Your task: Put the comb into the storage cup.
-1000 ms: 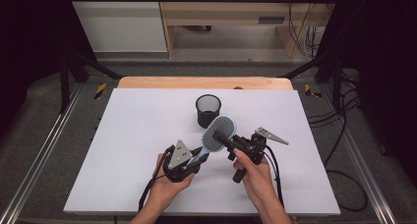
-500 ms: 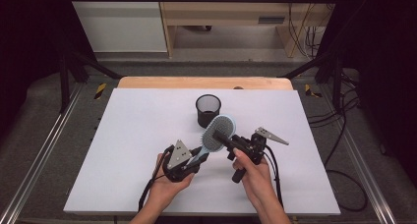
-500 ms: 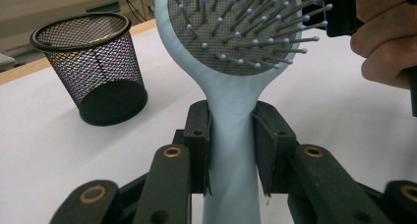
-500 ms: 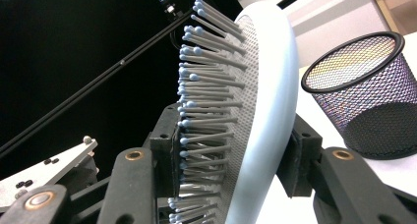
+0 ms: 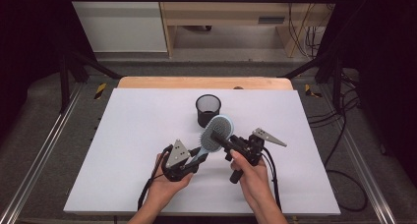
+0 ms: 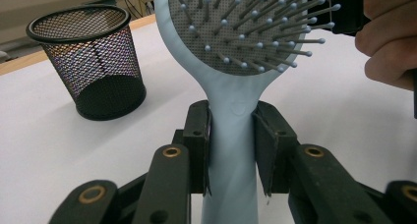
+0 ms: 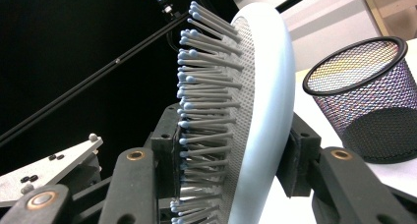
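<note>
Hairbrush (image 5: 215,133) is pinned at both ends, just in front of the mesh cup (image 5: 208,110) on the table (image 5: 123,135). Its handle end is cut off in the left gripper view and hidden under the gripper from above. Left gripper (image 6: 231,145) has its fingers (image 6: 197,145) pinching the handle right below the head. Right gripper (image 7: 231,155) has just been closing and now clamps the head: one finger against the bristles, the other on the smooth back. Bristle tips look blurry up close.
</note>
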Tool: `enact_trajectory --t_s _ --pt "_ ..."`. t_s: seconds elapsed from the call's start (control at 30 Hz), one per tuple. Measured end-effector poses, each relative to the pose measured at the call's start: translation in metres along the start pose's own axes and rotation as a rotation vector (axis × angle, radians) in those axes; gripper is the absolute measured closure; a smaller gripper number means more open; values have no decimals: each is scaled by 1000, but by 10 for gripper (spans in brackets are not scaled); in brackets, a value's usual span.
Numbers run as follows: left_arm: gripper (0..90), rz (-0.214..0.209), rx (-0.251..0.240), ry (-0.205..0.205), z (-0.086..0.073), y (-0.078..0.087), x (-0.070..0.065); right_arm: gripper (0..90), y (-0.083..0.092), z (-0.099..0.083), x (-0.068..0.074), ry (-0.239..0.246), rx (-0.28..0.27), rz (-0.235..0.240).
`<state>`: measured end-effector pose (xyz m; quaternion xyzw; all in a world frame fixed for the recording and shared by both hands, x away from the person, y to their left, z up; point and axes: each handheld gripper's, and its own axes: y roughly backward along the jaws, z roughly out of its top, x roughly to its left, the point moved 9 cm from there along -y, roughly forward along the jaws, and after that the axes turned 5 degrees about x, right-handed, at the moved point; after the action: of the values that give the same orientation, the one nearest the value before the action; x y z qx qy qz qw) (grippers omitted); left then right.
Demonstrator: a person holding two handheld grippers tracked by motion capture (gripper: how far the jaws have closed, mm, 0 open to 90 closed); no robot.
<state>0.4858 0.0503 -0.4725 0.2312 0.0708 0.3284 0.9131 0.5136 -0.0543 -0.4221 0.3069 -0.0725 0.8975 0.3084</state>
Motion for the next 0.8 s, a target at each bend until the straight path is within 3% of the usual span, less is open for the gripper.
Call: enact_trajectory --t_s 0.8 --pt "691 -1 10 30 -5 -5 1 531 -3 -3 -4 1 7 -17"
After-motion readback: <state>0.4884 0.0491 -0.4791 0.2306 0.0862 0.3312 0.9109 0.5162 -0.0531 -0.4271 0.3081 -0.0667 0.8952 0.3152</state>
